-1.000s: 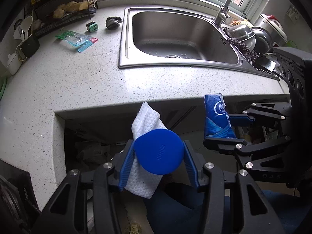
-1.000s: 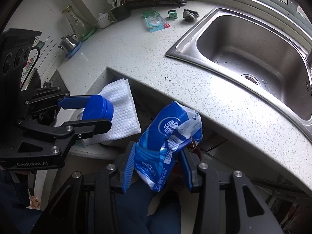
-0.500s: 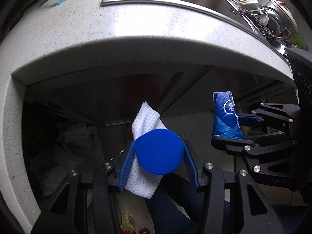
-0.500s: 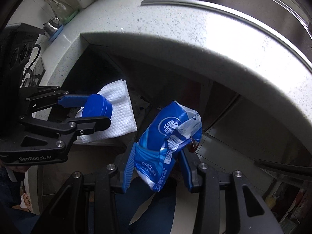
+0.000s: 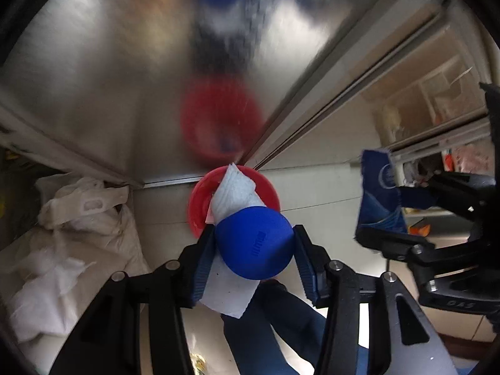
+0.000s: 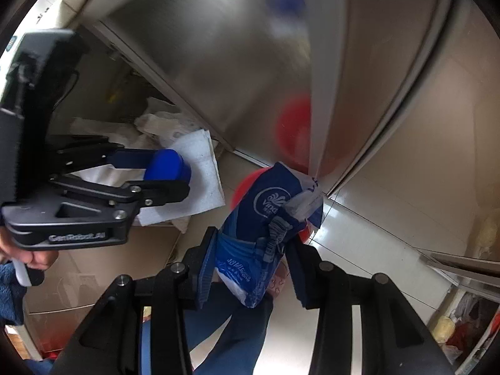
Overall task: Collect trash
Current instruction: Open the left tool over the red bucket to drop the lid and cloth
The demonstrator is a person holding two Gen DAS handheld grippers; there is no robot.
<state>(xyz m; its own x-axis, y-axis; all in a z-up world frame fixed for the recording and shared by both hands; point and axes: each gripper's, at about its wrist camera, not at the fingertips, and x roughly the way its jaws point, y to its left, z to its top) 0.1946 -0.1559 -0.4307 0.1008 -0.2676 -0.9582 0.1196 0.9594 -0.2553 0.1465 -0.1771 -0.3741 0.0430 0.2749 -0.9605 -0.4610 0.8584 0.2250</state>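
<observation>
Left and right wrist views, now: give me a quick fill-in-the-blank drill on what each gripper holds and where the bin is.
1. The left gripper is clamped on a blue lid and a white ____ towel.
2. The right gripper holds a crumpled tissue pack coloured ____.
3. The bin on the floor beneath the trash is ____.

Missing words: paper; blue; red

Home kitchen: steel cabinet doors (image 5: pixel 103 72), tiled floor (image 6: pixel 375 250), stuffed plastic bags (image 5: pixel 87 209).
</observation>
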